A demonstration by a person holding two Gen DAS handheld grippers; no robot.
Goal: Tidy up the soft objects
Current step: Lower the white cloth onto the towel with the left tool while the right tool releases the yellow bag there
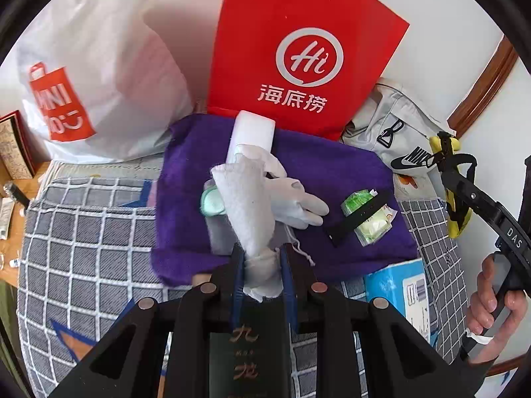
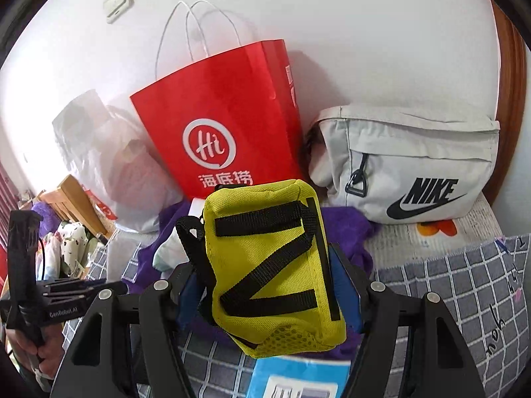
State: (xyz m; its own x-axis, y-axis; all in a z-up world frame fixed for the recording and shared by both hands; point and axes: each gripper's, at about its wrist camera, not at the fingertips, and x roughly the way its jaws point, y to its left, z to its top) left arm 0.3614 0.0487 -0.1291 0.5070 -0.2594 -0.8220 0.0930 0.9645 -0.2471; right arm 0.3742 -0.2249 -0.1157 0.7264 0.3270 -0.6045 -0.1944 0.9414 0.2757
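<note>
My left gripper (image 1: 260,260) is shut on a white cloth (image 1: 247,199), which hangs above a purple towel (image 1: 335,165) spread on the bed. A white glove (image 1: 295,200), a mint-green round case (image 1: 212,200), green snack packets (image 1: 368,219) under a black strap, and a white block (image 1: 254,131) lie on that towel. My right gripper (image 2: 270,285) is shut on a yellow pouch (image 2: 268,262) with black straps, held up in front of the red paper bag (image 2: 225,122). The same pouch (image 1: 456,205) shows at the right of the left wrist view.
A red paper bag (image 1: 308,49) and a white plastic shopping bag (image 1: 99,66) lean against the wall. A grey Nike bag (image 2: 411,169) sits right of them. The grey checked bedspread (image 1: 89,232) covers the bed, with a blue box (image 1: 398,285) near its front. A person's hand (image 1: 494,301) grips the right tool.
</note>
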